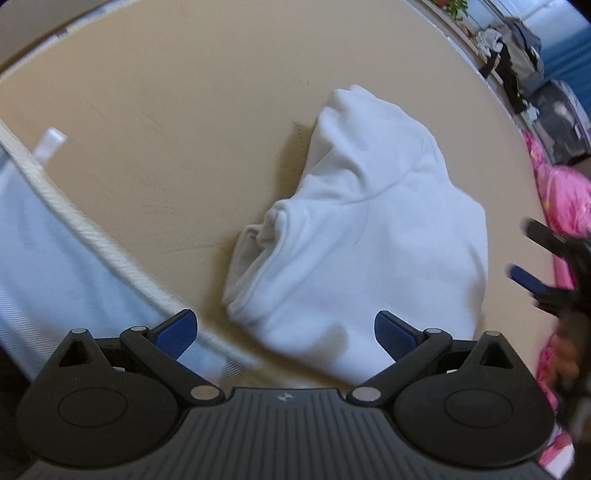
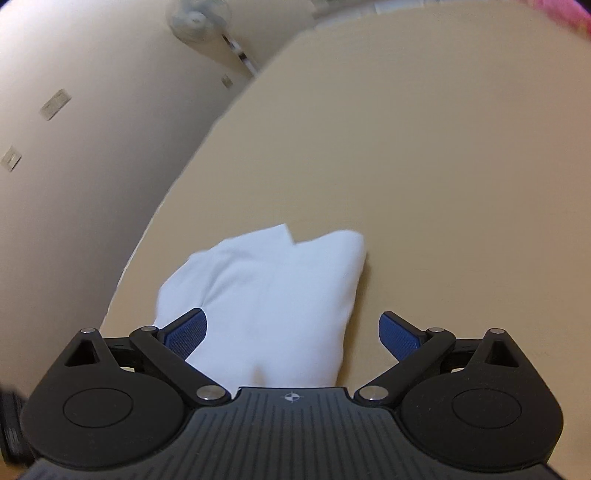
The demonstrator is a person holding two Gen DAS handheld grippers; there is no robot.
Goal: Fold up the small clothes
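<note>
A small white garment (image 1: pixel 362 236) lies bunched and partly folded on the tan table (image 1: pixel 184 110). My left gripper (image 1: pixel 286 332) is open and empty, hovering just above the garment's near edge. My right gripper (image 2: pixel 291 332) is open and empty too, above the garment (image 2: pixel 273 295) seen from the other side. The right gripper also shows at the right edge of the left wrist view (image 1: pixel 532 254), apart from the cloth. Both pairs of blue pads (image 1: pixel 177 332) stand wide apart.
A white cloth with a thick cream hem (image 1: pixel 74 221) lies along the table's left edge. A pink fabric (image 1: pixel 561 199) lies off the right edge. Dark bags and clothes (image 1: pixel 517 55) stand beyond. A wall with a fan (image 2: pixel 199 18) is behind the table.
</note>
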